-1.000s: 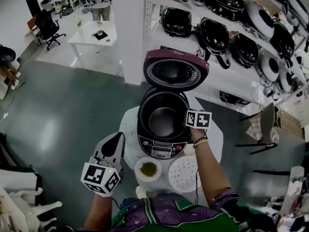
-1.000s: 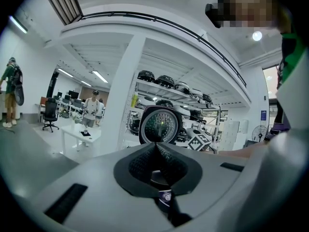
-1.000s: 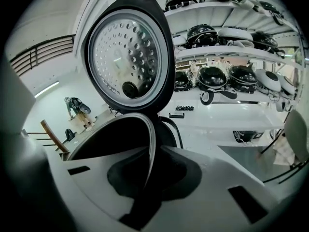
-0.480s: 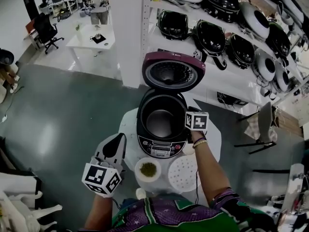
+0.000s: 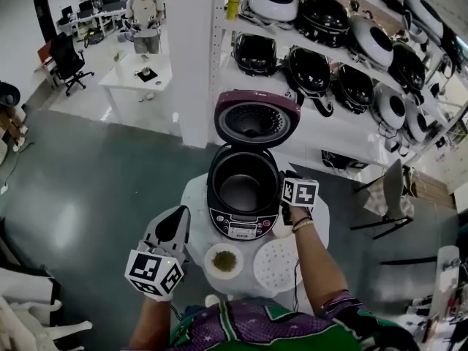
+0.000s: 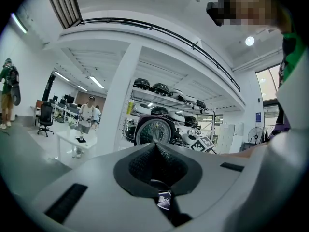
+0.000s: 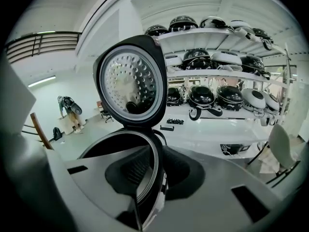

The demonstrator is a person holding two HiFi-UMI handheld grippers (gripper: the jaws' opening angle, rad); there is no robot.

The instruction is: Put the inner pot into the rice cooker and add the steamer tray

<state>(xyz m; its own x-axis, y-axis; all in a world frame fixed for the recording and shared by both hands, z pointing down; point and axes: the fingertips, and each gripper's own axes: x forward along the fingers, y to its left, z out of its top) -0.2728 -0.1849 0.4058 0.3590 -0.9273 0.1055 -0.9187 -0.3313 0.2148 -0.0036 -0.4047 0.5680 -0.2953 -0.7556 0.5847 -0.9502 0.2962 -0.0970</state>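
We have the inner pot (image 5: pixel 241 190) in the rice cooker (image 5: pixel 243 227), the right gripper (image 7: pixel 153 175) with fingers just opened around the pot's rim, the left gripper (image 5: pixel 178 216) with fingers closed and empty, and the steamer tray (image 5: pixel 276 263) in front of the cooker not yet added.

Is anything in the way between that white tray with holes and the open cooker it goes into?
Nothing blocks the cooker: its lid is up and the pot inside looks empty. Only the right gripper sits at the right rim, fingers just opening around it, beyond the steamer tray.
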